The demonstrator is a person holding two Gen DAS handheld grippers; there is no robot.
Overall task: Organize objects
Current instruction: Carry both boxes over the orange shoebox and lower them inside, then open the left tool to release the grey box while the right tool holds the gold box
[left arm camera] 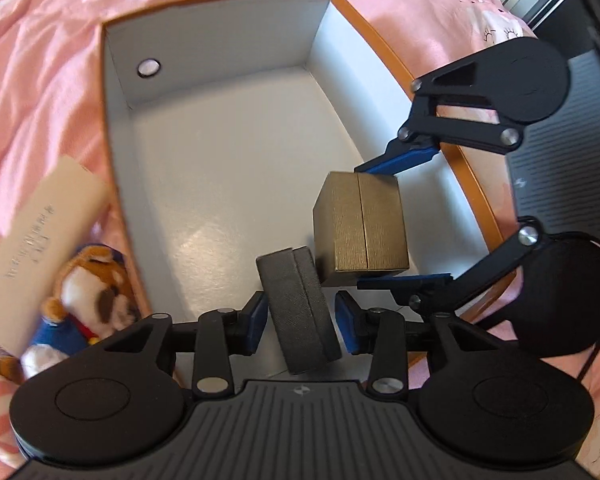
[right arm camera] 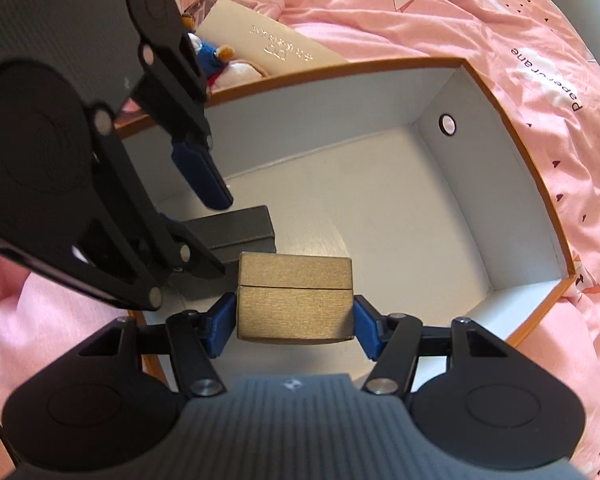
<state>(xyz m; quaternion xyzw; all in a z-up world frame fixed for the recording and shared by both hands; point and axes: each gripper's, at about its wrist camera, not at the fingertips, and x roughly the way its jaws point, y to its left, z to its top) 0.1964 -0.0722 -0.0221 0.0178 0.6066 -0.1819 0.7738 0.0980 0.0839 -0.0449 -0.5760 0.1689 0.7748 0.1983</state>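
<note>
Low in your left view, your left gripper (left arm camera: 301,317) has its blue pads standing off either side of the grey case (left arm camera: 300,312), with a gap showing at each pad; the case tilts on the white floor of the box (left arm camera: 118,128), near the bottom centre of the frame. Just right of it and touching or nearly so, the gold box (left arm camera: 362,222) sits between the pads of your right gripper (left arm camera: 396,222), which reaches in from the right edge. In your right view those pads (right arm camera: 224,322) press the gold box (right arm camera: 296,298) on both sides, at lower centre, close above the floor; whether it rests there you cannot tell. The grey case (right arm camera: 236,232) lies just behind it, left of centre. Beyond the box's orange rim, a plush toy (left arm camera: 88,300) and a cream carton (left arm camera: 40,248) lie on the pink bedding (left arm camera: 40,60) at the left of your left view.
</note>
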